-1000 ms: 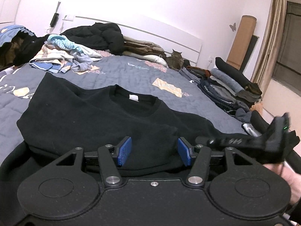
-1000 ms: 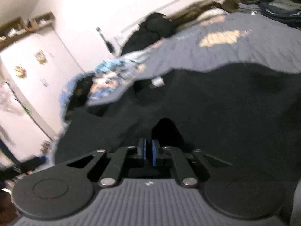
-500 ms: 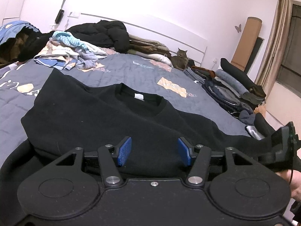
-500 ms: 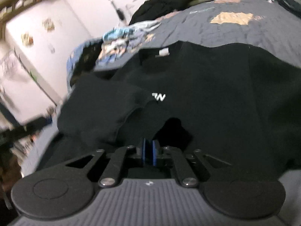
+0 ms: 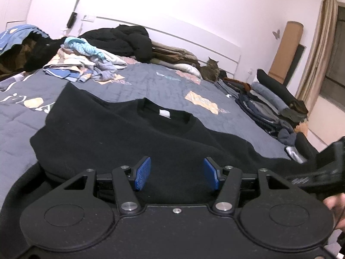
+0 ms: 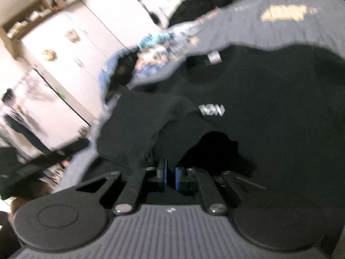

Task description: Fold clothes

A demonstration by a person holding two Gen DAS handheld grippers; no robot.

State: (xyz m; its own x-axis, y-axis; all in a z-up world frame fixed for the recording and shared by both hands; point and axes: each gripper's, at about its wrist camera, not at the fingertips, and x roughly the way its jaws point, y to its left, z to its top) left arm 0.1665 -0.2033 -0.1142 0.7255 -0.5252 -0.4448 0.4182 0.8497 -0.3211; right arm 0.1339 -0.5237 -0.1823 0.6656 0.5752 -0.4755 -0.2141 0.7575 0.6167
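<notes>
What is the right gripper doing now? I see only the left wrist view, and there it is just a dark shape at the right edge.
Observer: The right gripper is shut on a raised fold of the black sweatshirt.
Operator: Has the cloth any print? My view shows plain black.
Observer: Yes, small white lettering sits just beyond the fold, but it is too blurred to read.
Operator: Is there furniture to the left, where my view is cut off?
Observer: Yes, a white wardrobe stands there, with a shelf above it.
</notes>
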